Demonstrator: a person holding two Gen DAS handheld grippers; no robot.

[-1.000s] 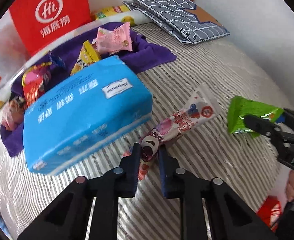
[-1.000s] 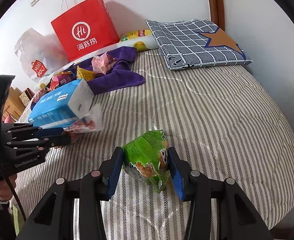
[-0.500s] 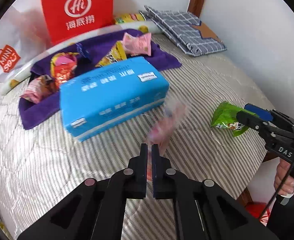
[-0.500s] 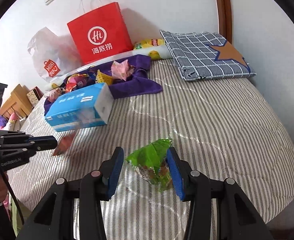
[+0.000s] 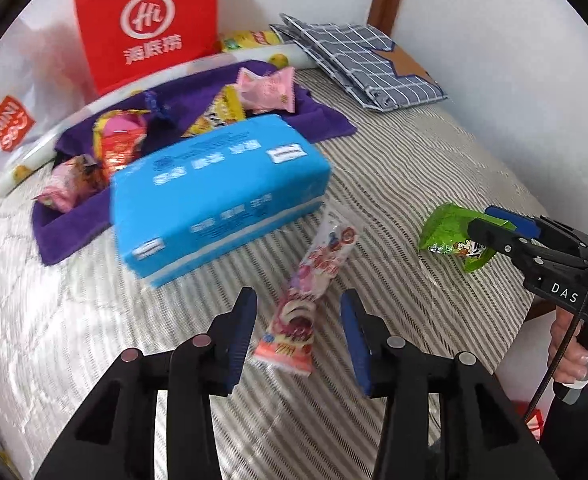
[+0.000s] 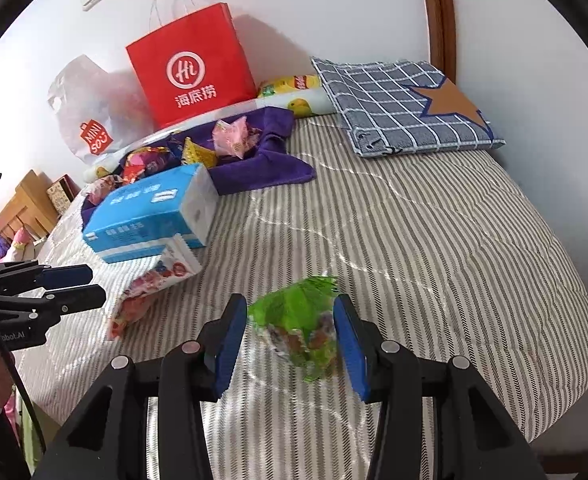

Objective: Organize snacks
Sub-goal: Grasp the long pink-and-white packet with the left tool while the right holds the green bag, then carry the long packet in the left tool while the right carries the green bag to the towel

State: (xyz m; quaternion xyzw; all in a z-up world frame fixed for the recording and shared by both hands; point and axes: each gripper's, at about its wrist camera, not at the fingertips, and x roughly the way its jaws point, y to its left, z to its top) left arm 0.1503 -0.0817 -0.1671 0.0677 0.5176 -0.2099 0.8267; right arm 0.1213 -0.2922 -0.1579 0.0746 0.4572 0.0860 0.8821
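The left gripper (image 5: 298, 332) has just been opening, pads clear of the pink snack tube (image 5: 312, 288) between them; the right gripper (image 6: 289, 344) grasps the green snack bag (image 6: 298, 320); purple cloth (image 5: 73, 224) at the bed's far edge holds 4 or so snacks

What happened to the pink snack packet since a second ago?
The left gripper had pinched the pink snack packet; its jaws have just been opening, and the packet now lies loose between them on the bed. The right gripper stayed around the green snack bag.

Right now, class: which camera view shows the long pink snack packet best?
The left wrist view: the long pink snack packet lies full length between the open left claw. The right wrist view shows it off to the side and smaller.
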